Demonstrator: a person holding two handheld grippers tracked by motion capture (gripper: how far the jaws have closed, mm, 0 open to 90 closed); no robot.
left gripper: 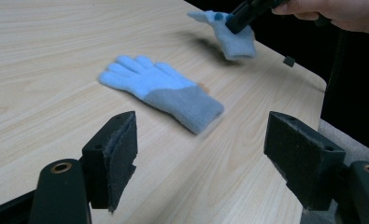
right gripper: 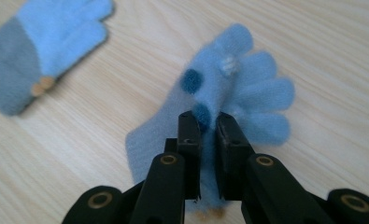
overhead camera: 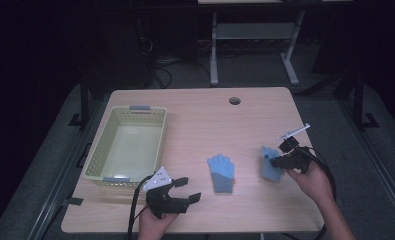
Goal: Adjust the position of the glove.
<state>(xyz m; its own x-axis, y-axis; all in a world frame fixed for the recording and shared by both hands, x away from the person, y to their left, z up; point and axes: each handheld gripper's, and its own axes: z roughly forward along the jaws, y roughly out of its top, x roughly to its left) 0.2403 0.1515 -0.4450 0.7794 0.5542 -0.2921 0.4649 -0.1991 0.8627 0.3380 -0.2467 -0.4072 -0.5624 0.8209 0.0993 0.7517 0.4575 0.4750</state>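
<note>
The right gripper pinches a fuzzy light-blue knit glove clear of the table, seemingly for the pale-green slatted basket, while the left gripper waits, jaws spread, near its flat-lying twin glove.

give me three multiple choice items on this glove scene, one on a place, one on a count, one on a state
1. Where is the basket?
A. on the table's left part
B. on the floor
C. on the table's right edge

2. How many blue gloves are on view?
A. one
B. two
C. four

3. How does the right gripper stand?
A. open above the basket
B. open over bare table
C. shut on a glove

Answers:
1. A, the high view shows it left of the flat glove, near the left gripper.
2. B, one lies flat at mid-table and the held glove is in the right gripper.
3. C, the right gripper view shows its jaws pinching the held glove's fabric.
</note>
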